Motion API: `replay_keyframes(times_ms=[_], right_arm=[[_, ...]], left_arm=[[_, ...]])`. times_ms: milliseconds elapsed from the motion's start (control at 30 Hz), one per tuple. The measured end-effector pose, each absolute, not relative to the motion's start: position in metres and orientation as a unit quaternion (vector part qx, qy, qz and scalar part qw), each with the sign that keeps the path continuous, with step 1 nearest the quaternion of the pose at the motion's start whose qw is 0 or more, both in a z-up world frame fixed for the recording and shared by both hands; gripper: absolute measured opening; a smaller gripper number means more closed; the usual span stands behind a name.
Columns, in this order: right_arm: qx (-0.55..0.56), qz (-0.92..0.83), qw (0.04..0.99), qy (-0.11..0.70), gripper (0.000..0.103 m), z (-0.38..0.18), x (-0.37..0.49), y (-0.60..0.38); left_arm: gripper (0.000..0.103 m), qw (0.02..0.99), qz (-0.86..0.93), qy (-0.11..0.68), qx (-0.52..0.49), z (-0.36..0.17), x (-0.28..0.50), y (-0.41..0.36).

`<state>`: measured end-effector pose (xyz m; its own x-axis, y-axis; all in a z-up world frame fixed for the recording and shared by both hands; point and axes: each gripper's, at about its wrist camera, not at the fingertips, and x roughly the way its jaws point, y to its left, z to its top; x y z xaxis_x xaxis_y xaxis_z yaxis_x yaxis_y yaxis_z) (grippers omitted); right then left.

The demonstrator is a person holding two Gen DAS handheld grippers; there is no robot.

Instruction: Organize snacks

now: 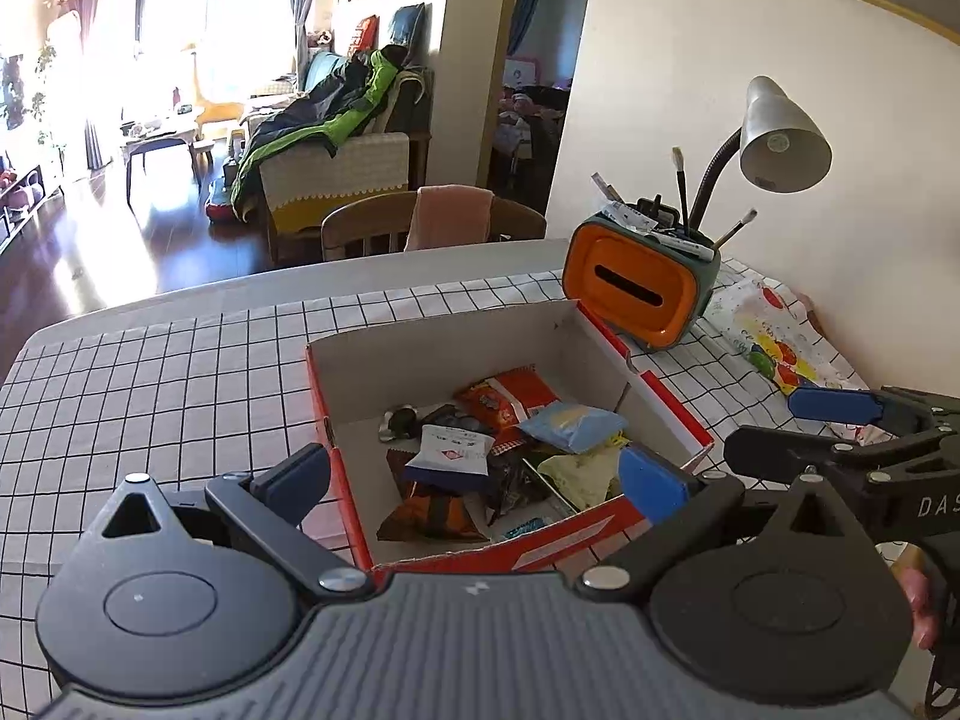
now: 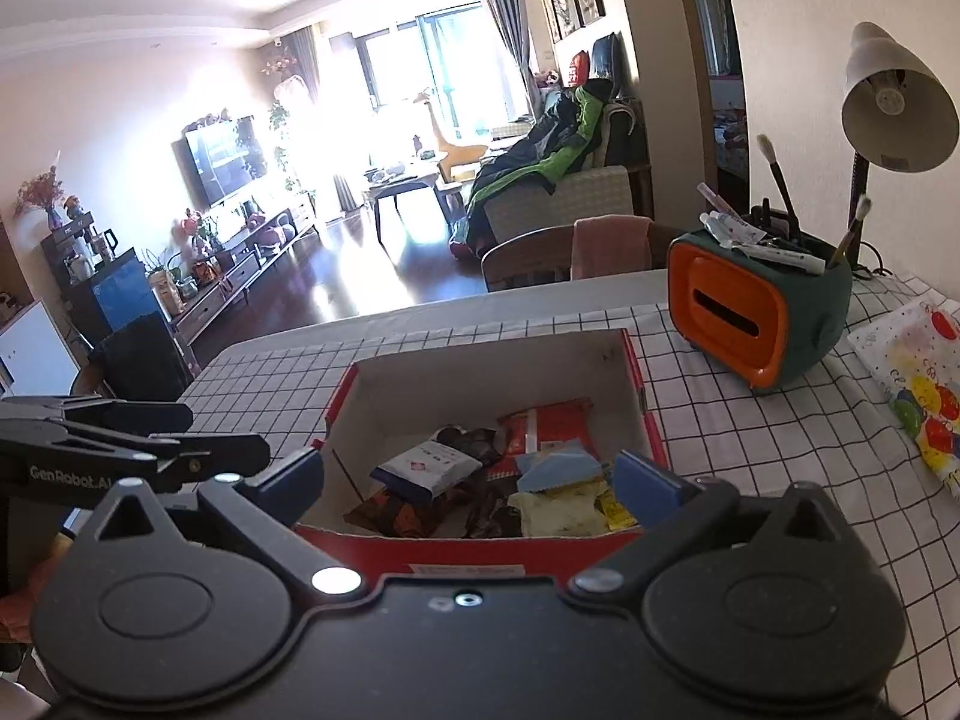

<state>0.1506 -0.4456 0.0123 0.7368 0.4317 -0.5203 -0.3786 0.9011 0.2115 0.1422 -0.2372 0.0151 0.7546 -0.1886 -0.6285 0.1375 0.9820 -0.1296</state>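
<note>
Your left gripper (image 1: 474,483) is spread wide and empty over the red box's (image 1: 600,540) near rim; your right gripper (image 2: 468,486) likewise gapes, holding nothing. Snack packets (image 2: 480,480) lie heaped inside the box at 12 o'clock. Farther, at 1 o'clock, an orange tissue holder (image 2: 738,312) stands on the checked tablecloth (image 1: 150,372).
</note>
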Motion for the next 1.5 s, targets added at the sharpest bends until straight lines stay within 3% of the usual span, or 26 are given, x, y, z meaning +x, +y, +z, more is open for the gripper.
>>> replay_keyframes(times_ms=[600,1500], right_arm=[[0.067,0.211,0.937,0.27,0.103,0.02,0.152,-0.447],[0.057,0.219,0.936,0.27,0.103,0.02,0.15,-0.44]], left_arm=[[0.103,0.948,-0.09,0.302,-0.043,0.024,0.131,-0.239],[0.103,0.945,-0.089,0.31,-0.05,0.025,0.13,-0.243]])
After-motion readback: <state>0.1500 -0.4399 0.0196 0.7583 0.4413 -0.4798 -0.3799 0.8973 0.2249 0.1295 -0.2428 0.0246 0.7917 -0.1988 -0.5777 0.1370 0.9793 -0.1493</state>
